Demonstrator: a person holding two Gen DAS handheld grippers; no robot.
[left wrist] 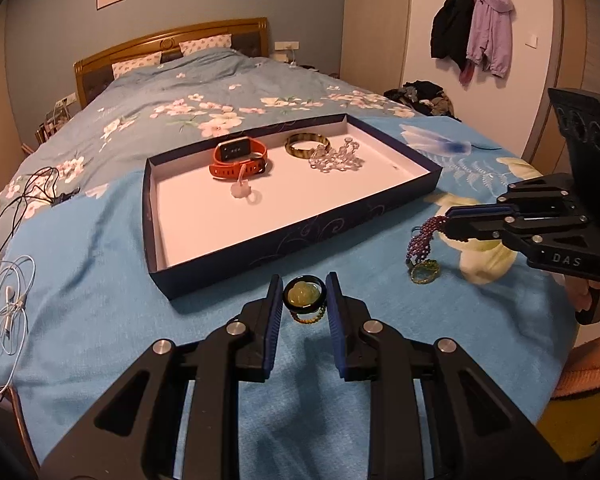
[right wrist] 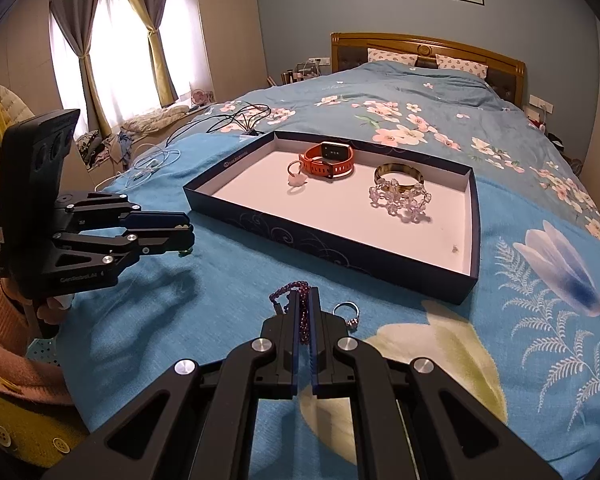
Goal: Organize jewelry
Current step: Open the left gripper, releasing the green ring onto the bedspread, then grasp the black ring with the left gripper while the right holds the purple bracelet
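**Purple beads gripped, ring framed at the tray's near edge**

The right gripper [right wrist: 305, 300] is clamped on a purple beaded bracelet [left wrist: 422, 236], which hangs from its closed fingertips with its lower loops near the blue bedspread [left wrist: 100, 280]. Beside it on the bedspread lies a small green-gold ring [left wrist: 423, 271]; from the right wrist view a silver ring [right wrist: 348, 314] shows just right of the fingers.

The left gripper [left wrist: 300, 300] stands open, its blue-padded fingers either side of a black ring with a pale green stone [left wrist: 304, 298], not pressing it, just before the near edge of the dark blue shallow box tray [left wrist: 300, 236].

Inside the tray, toward its far edge, sit an orange-strapped smartwatch [left wrist: 238, 160], a tortoiseshell bangle [left wrist: 307, 145] and a clear crystal bead bracelet [left wrist: 334, 159] touching the bangle. A pale pink flower ring [left wrist: 244, 191] lies just in front of the watch.
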